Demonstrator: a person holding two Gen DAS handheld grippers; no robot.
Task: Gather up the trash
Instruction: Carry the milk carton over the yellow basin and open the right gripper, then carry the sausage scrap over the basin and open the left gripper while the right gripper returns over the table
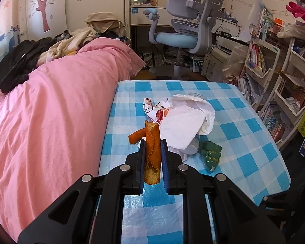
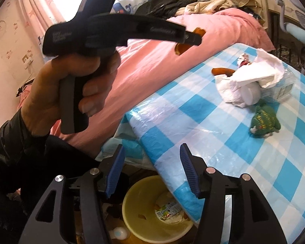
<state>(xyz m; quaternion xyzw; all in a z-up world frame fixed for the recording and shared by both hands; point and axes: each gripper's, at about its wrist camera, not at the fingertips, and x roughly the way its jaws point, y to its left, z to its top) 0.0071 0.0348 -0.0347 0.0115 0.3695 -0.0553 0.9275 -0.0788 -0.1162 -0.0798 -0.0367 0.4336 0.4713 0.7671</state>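
My left gripper (image 1: pixel 152 142) is shut on a long strip of orange peel (image 1: pixel 152 154), held above the near edge of the blue-checked table (image 1: pixel 244 138). In the right wrist view a hand holds this gripper (image 2: pixel 193 38) over the bed, with the peel (image 2: pixel 183 47) sticking out. A second peel piece (image 1: pixel 135 136) lies on the table beside crumpled white tissues (image 1: pixel 183 126), a printed wrapper (image 1: pixel 154 107) and a green wrapper (image 1: pixel 210 154). My right gripper (image 2: pixel 152 148) stands open and empty above a yellow bin (image 2: pixel 136 207) on the floor, which holds some packaging.
A pink bedspread (image 1: pixel 50 111) borders the table on the left. A grey-blue desk chair (image 1: pixel 183 34) stands beyond the table, and crowded bookshelves (image 1: pixel 274 77) line its right side. A clear plastic pack (image 2: pixel 284 83) lies behind the tissues. The bin sits tight against the table's corner.
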